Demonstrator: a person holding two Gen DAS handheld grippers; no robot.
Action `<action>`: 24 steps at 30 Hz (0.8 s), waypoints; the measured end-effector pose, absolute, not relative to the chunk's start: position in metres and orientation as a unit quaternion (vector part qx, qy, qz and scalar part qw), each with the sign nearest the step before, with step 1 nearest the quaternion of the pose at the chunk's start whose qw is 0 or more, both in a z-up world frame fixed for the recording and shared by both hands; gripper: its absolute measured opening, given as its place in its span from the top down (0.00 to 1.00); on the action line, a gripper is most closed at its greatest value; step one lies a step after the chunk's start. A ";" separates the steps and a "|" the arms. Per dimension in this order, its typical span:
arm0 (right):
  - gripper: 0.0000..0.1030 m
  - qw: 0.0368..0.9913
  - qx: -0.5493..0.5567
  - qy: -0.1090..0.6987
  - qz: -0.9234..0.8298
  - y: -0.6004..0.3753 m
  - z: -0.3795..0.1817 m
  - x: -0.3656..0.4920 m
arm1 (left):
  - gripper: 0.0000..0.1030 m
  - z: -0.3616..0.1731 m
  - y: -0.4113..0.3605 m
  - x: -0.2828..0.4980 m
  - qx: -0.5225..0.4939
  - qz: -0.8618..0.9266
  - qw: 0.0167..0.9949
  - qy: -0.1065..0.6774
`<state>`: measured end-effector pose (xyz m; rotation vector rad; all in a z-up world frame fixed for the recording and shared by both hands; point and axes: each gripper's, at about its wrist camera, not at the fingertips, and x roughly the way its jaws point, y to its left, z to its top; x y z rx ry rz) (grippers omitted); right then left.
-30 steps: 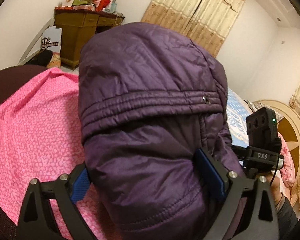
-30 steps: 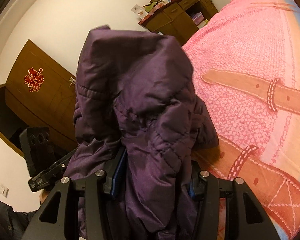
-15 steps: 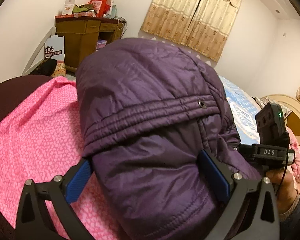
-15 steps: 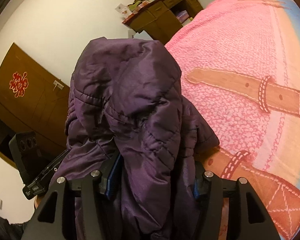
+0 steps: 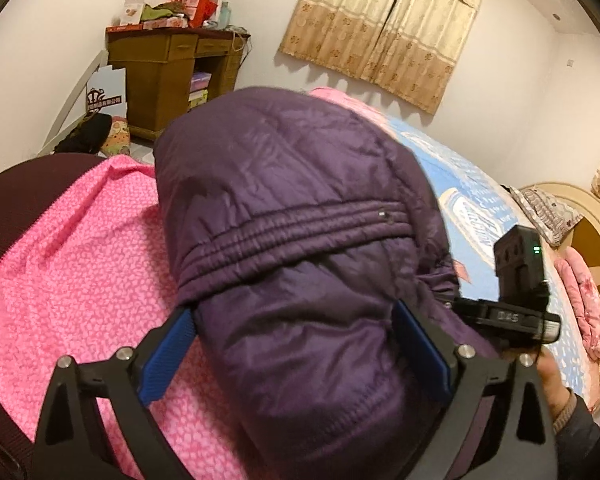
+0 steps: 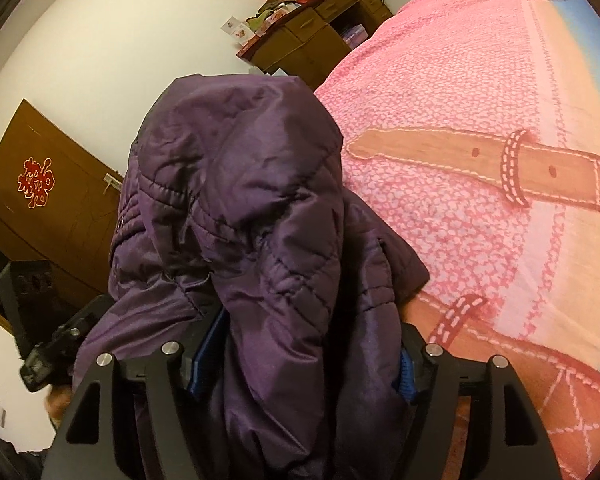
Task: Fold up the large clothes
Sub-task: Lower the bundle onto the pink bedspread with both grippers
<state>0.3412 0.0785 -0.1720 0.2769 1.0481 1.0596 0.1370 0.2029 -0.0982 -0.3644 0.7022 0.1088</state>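
Nearest to us, the left gripper [image 5: 296,344] stands wide, its blue pads [image 5: 165,350] set against either flank of a thick bundle of the purple padded jacket [image 5: 284,216], which fills the whole span between them. We cannot tell whether the pads press the fabric or merely bracket it. In the right wrist view, the right gripper [image 6: 300,354] also has the purple padded jacket [image 6: 240,208] between its fingers; its jaws are opening, and the blue pads [image 6: 208,344] are mostly buried in folds, so whether they touch the cloth cannot be told. The jacket rises as a rounded, bunched mound directly ahead of both grippers, with a stitched elastic band and a small snap across its middle in the left view. It sits near the edge of the bed [image 5: 60,280], on a pink patterned bedspread [image 6: 460,120] printed with tan belt-like straps. At the right of the left view we see the other device and the person's hand [image 5: 552,376] holding it, with a sleeve cuff just below. Beyond the jacket the bedspread turns blue toward the bed's far side. Farther off, a wooden desk [image 5: 160,68] stacked with boxes stands against the wall, beside beige curtains [image 5: 384,24]. In the right view a brown door [image 6: 48,208] bears a red ornament.
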 end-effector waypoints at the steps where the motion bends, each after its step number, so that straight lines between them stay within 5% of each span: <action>1: 0.33 0.729 0.123 0.474 0.479 0.076 -0.171 0.339 | 0.04 -0.097 0.201 0.135 -0.173 0.052 0.923 0.339; 9: 0.32 0.766 0.054 0.449 0.456 0.090 -0.140 0.317 | 0.00 -0.080 0.192 0.149 -0.046 0.080 0.945 0.313; 14: 0.29 0.787 0.043 0.439 0.431 0.078 -0.130 0.312 | 0.00 -0.109 0.225 0.171 -0.073 0.072 0.936 0.337; 19: 0.29 0.857 0.005 0.330 0.397 0.070 -0.054 0.272 | 0.00 -0.113 0.229 0.180 -0.096 0.069 0.936 0.332; 23: 0.52 0.863 -0.057 0.275 0.420 0.109 -0.010 0.239 | 0.00 -0.111 0.229 0.185 -0.106 0.070 0.935 0.330; 24: 0.65 0.858 -0.073 0.286 0.421 0.123 -0.012 0.239 | 0.00 -0.106 0.231 0.180 -0.110 0.070 0.935 0.329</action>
